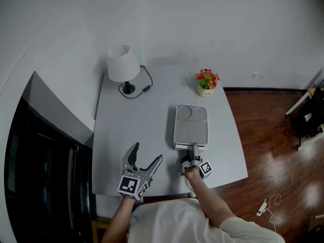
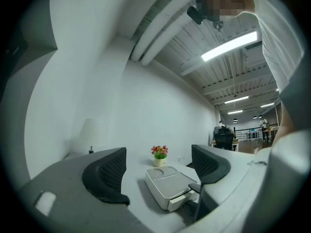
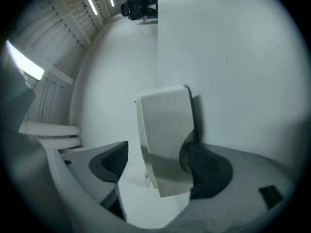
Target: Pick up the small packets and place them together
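Observation:
No small packet shows in any view. A white box (image 1: 191, 128) with two round dents in its lid lies on the grey table (image 1: 136, 130). In the left gripper view its front drawer (image 2: 185, 198) stands slightly out. My right gripper (image 1: 193, 155) is at the box's near end, turned on its side and open; the box (image 3: 163, 120) sits between its pads (image 3: 112, 161), with the right pad close against it and the left pad apart. My left gripper (image 1: 148, 152) hovers over the table's near edge, left of the box, open wide with nothing between its fingers (image 2: 108, 176).
A white lamp (image 1: 123, 65) with a black cord stands at the table's far left. A small flower pot (image 1: 207, 81) sits beyond the box. Dark furniture (image 1: 45, 176) flanks the table's left side, and wooden floor (image 1: 268, 151) lies to the right.

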Demonstrator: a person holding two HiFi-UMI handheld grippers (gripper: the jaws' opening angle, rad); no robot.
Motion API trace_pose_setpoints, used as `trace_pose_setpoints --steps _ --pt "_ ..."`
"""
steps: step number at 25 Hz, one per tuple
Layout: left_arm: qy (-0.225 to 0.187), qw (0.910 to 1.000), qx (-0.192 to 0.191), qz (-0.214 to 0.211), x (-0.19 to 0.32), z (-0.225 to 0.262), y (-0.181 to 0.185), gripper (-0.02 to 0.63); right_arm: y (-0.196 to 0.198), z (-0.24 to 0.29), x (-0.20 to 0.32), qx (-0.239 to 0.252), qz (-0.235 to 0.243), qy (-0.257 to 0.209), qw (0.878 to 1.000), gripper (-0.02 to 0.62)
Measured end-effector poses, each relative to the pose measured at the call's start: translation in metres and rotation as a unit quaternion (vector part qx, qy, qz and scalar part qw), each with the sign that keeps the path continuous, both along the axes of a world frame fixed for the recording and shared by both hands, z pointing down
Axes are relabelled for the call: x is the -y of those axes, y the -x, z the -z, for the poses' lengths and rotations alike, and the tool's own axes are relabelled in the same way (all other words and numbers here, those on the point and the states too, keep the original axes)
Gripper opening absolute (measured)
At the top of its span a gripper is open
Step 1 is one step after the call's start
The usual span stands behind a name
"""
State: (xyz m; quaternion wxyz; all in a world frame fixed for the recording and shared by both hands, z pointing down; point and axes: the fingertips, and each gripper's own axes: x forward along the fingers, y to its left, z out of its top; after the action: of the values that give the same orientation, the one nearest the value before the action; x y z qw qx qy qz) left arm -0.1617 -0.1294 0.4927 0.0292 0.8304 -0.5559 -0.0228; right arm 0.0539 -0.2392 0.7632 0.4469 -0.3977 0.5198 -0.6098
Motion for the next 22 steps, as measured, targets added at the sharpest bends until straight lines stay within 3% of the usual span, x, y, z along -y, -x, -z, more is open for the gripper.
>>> trace_pose_setpoints --steps 4,6,8,10,22 --pt "0.008 1.0000 0.000 0.004 -0.004 -0.005 0.000 0.422 0.001 -0.002 -0.003 0.008 -0.002 0.005 1.000 0.361" --pt "0.010 0.9999 -0.003 0.002 -0.005 -0.006 -0.001 0.420 0.002 -0.002 -0.006 0.022 0.002 0.005 1.000 0.242" --pt "0.009 0.9999 -0.007 -0.001 -0.005 -0.006 -0.002 0.422 0.002 -0.004 -0.010 0.018 0.011 0.007 1.000 0.236" --pt "0.011 0.9999 -0.011 -0.003 -0.005 -0.006 -0.002 0.422 0.001 -0.007 -0.017 0.007 0.020 0.016 1.000 0.186" --pt "0.029 0.9987 -0.022 -0.036 -0.009 -0.020 -0.008 0.409 0.002 -0.008 -0.102 0.024 0.024 0.031 0.999 0.186"
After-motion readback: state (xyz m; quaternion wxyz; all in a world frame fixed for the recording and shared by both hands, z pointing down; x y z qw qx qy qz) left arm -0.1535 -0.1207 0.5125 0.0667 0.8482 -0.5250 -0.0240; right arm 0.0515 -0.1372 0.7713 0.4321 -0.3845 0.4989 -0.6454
